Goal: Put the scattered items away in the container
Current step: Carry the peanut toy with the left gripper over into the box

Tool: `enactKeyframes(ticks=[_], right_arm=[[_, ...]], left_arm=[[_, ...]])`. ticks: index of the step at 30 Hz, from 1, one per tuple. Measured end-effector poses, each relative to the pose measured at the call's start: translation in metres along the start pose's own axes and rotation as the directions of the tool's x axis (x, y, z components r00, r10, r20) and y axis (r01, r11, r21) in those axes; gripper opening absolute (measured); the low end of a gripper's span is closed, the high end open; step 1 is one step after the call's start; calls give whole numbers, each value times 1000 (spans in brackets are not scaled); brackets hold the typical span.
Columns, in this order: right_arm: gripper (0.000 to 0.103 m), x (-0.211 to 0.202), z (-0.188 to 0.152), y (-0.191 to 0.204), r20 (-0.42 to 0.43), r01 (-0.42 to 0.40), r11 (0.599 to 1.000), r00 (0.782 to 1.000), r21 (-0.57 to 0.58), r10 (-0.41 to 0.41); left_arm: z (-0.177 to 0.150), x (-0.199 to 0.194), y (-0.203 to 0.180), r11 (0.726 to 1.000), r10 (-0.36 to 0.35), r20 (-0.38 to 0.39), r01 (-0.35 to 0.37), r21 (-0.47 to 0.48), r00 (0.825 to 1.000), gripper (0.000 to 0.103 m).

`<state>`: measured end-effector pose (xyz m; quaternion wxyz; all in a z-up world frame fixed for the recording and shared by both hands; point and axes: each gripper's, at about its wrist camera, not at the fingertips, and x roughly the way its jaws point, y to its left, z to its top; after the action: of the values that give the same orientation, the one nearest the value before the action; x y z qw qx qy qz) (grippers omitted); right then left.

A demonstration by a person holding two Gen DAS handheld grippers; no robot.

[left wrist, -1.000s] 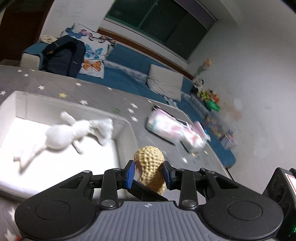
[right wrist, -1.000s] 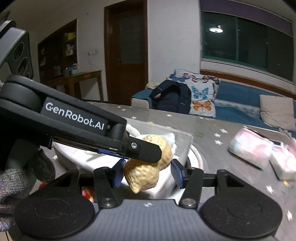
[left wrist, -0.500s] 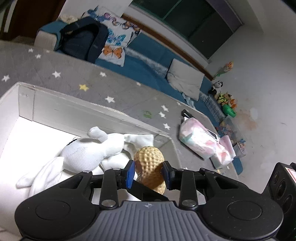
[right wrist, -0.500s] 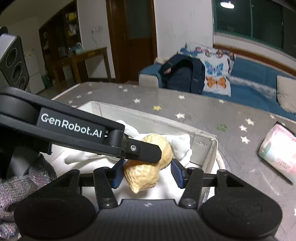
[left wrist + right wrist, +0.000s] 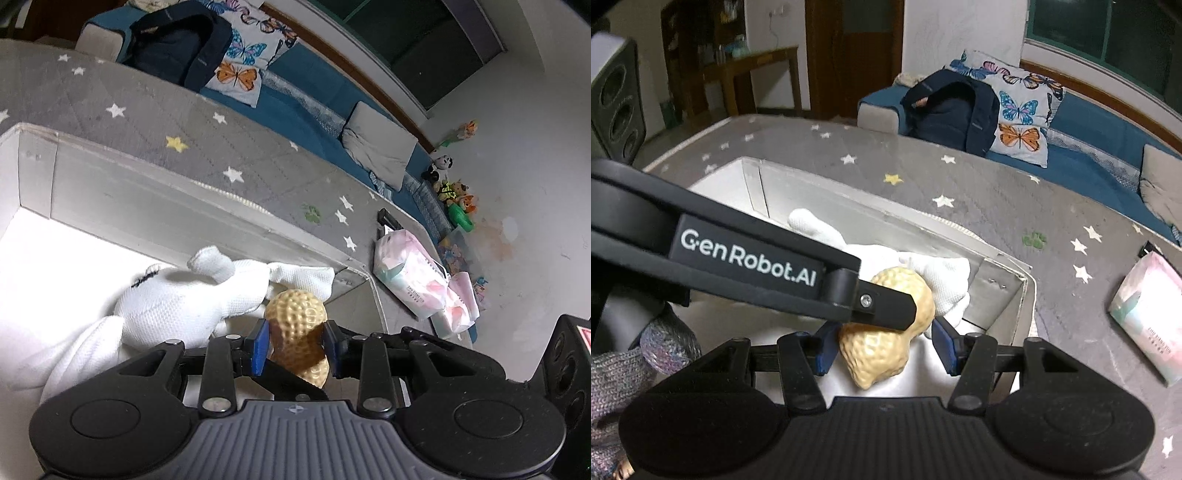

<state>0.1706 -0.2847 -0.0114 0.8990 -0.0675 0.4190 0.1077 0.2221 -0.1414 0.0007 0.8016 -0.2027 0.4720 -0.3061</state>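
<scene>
My left gripper (image 5: 295,345) is shut on a tan peanut-shaped toy (image 5: 297,319) and holds it over the right end of the white box (image 5: 122,184). A white plush toy (image 5: 177,295) lies inside the box just left of the peanut. In the right wrist view the left gripper's finger crosses in front, clamped on the same peanut (image 5: 886,350). My right gripper (image 5: 884,350) is open, its blue pads on either side of the peanut with a gap on the right. The box's wall (image 5: 849,218) and the plush (image 5: 938,280) show behind.
The box sits on a grey star-patterned cover (image 5: 258,147). Pink tissue packs (image 5: 410,273) lie to the right of the box, also in the right wrist view (image 5: 1148,314). A dark backpack (image 5: 953,107) and butterfly cushions (image 5: 1019,114) sit on the blue sofa behind.
Both grippers have moved forward and lower over the box with the peanut. The box and plush now appear closer and larger. The tissue packs have shifted toward the right edge.
</scene>
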Motion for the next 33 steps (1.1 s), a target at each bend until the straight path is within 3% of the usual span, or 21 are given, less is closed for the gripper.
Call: enactKeyframes(ticks=[15, 33], right_arm=[[55, 10, 7, 8, -71, 11, 997, 997, -78, -17], [56, 5, 8, 2, -42, -5, 999, 999, -51, 3]], left_arm=[[1, 4, 7, 999, 13, -37, -15, -44, 999, 34], [0, -12, 6, 999, 8, 0, -8, -51, 1000, 34]])
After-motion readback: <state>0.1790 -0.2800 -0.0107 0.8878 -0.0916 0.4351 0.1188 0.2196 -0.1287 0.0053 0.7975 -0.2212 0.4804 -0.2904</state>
